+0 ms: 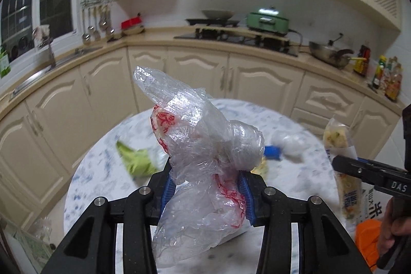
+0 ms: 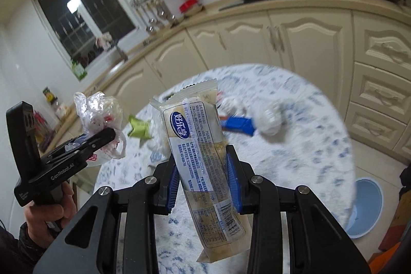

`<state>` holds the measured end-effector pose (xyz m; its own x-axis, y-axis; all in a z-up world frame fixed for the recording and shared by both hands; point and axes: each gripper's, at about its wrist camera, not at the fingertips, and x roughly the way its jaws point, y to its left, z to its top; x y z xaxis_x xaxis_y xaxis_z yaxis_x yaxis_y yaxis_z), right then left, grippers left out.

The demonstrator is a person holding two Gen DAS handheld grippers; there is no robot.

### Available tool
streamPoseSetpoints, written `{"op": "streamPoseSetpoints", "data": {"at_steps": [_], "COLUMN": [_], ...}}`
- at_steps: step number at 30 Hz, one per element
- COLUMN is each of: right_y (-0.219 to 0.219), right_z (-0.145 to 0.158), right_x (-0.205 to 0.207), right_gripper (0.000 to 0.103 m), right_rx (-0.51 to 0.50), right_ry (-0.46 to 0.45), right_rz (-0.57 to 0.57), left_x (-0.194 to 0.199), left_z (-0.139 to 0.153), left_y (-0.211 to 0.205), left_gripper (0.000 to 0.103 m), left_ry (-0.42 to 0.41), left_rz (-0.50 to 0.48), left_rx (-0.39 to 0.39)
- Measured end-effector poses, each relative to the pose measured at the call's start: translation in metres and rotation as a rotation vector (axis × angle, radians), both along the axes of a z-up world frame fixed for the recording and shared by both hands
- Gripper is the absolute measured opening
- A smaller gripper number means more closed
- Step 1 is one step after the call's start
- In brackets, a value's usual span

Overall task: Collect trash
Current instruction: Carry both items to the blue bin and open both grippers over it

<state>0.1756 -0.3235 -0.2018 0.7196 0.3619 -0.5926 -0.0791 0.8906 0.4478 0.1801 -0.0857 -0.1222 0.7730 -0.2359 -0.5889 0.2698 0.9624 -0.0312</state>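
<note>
My left gripper (image 1: pixel 205 186): clenched on a clear plastic bag (image 1: pixel 200 145), above the table (image 1: pixel 295 176).
My right gripper (image 2: pixel 203 186): grasping a snack wrapper (image 2: pixel 203 158), above the table.

Round white table (image 2: pixel 308 145) with blue marbling, beyond fingers. On it: crumpled green wrapper (image 2: pixel 138 129) left of fingers, blue flat packet (image 2: pixel 237 123) ahead, white crumpled plastic wad (image 2: pixel 268 120) ahead-right.

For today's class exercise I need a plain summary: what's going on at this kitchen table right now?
A person is clearing trash off a round table, one tool in each hand. The left tool is clamped on a crumpled clear plastic bag. The right tool is clamped on a long snack wrapper. On the table lie a green wrapper, a blue wrapper and a white wad. A blue bin stands beside it.
</note>
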Motion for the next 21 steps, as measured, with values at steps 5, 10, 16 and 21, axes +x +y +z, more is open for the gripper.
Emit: {"op": "streamPoseSetpoints", "data": {"at_steps": [5,10,16,21], "right_y": [-0.057,-0.124,-0.203,-0.255], "right_z": [0.019,0.022,-0.001,-0.049], "right_x": [-0.032,-0.064,-0.096,-0.101], "right_gripper": [0.033,0.033,0.033,0.033], "right_rx": [0.001,-0.021,-0.008,0.047], "right_ry": [-0.046,-0.04,0.025,0.112], "right_rz": [-0.133,-0.296,-0.476,-0.575], "left_x": [-0.008,-0.008,0.004,0.018], "left_z": [0.013,0.005,-0.032,-0.075], "left_y": [-0.06,-0.139,-0.235,-0.314], "left_gripper": [0.04,0.04,0.04,0.04], "left_ry": [-0.038,-0.028,0.097,0.208], "left_rz": [-0.153,-0.334,-0.53,-0.649], "left_rx": [-0.011,-0.009,-0.008,0.046]}}
